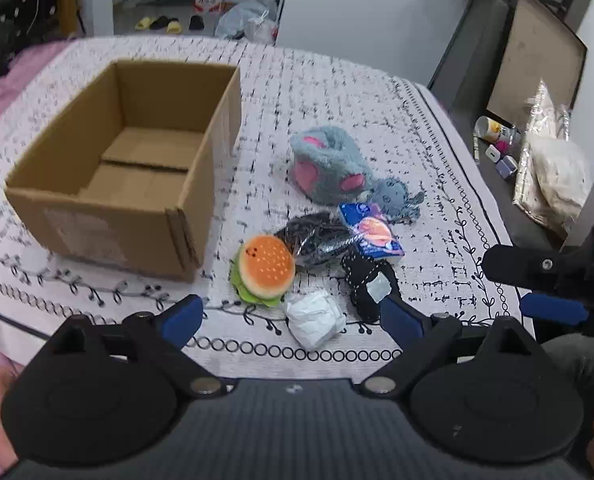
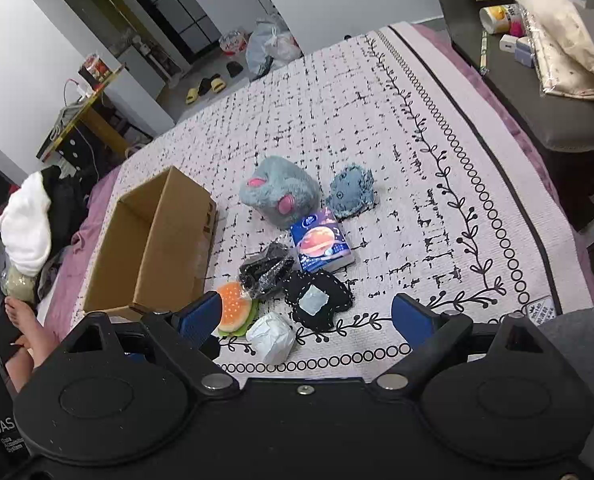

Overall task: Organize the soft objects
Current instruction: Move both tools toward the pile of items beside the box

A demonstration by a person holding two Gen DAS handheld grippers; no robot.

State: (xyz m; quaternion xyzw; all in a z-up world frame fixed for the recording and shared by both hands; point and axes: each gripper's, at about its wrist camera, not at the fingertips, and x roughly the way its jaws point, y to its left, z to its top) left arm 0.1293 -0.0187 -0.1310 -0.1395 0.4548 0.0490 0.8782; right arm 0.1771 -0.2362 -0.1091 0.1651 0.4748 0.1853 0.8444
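Looking through the left wrist, I see my left gripper [image 1: 293, 320] spread apart above the burger toy [image 1: 264, 268], beside the box [image 1: 201, 184]. Through the right wrist, my right gripper [image 2: 307, 316] gapes, holding nothing, over the white wad [image 2: 271, 336].

The cardboard box [image 1: 129, 168] stands open-topped with bare blanket [image 1: 329, 92] behind; the clustered toys [image 1: 297, 248] crowd its right side.

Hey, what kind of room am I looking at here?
Most likely a bedroom at home: the cardboard box and plush toys sit on a bed with a patterned bedspread, slippers lie on the floor beyond, and clothes are piled alongside.
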